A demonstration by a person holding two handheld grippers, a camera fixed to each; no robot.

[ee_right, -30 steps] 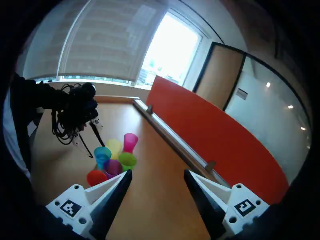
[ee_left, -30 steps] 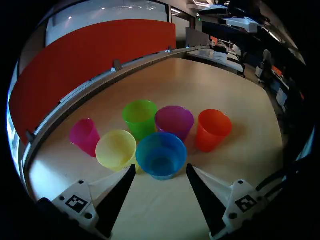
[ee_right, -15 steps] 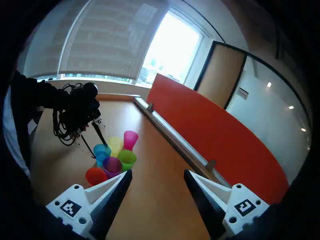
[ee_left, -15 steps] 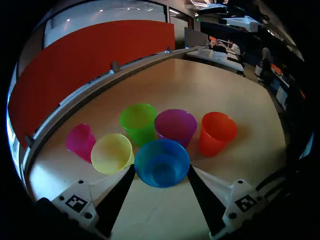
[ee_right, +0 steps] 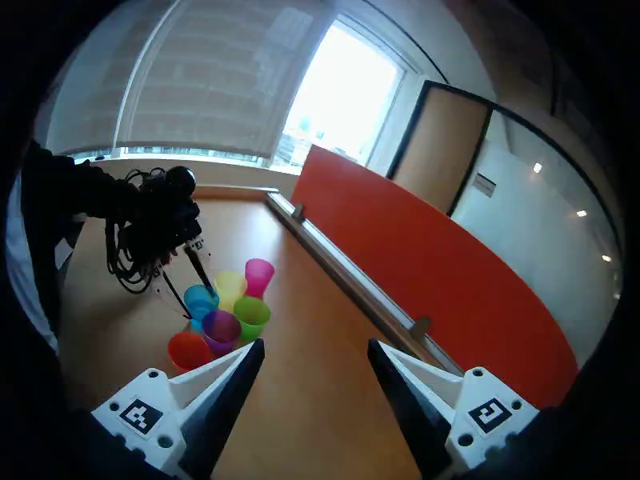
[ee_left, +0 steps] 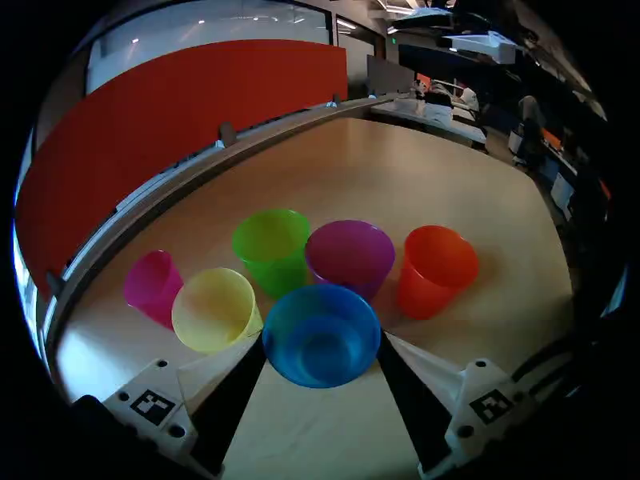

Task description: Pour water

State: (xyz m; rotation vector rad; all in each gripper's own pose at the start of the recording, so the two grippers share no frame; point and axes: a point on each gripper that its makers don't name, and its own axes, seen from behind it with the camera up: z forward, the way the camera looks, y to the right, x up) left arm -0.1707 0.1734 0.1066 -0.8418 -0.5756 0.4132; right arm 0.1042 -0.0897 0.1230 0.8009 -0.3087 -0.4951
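Six plastic cups stand clustered on the wooden table (ee_left: pixel 416 176). In the left gripper view the blue cup (ee_left: pixel 322 336) is nearest, and my left gripper (ee_left: pixel 320 339) is open with a fingertip on each side of it. Behind it stand the yellow cup (ee_left: pixel 214 310), pink cup (ee_left: pixel 150 278), green cup (ee_left: pixel 272 248), purple cup (ee_left: pixel 350 256) and orange cup (ee_left: pixel 436 268). My right gripper (ee_right: pixel 314 346) hangs open above the table with nothing between its fingers. In its view the left gripper (ee_right: pixel 198 307), held by a dark-sleeved arm (ee_right: pixel 72 188), reaches around the blue cup (ee_right: pixel 200 298).
A red partition (ee_left: pixel 160 120) on a metal rail (ee_left: pixel 200 156) runs along the table's far edge. Cables (ee_right: pixel 128 256) dangle from the left gripper. A bright window with a blind (ee_right: pixel 336 104) lies behind. More desks (ee_left: pixel 448 104) stand beyond the table's end.
My left gripper has moved forward toward the cups, so the blue cup now sits between its fingertips. The right gripper has barely shifted.
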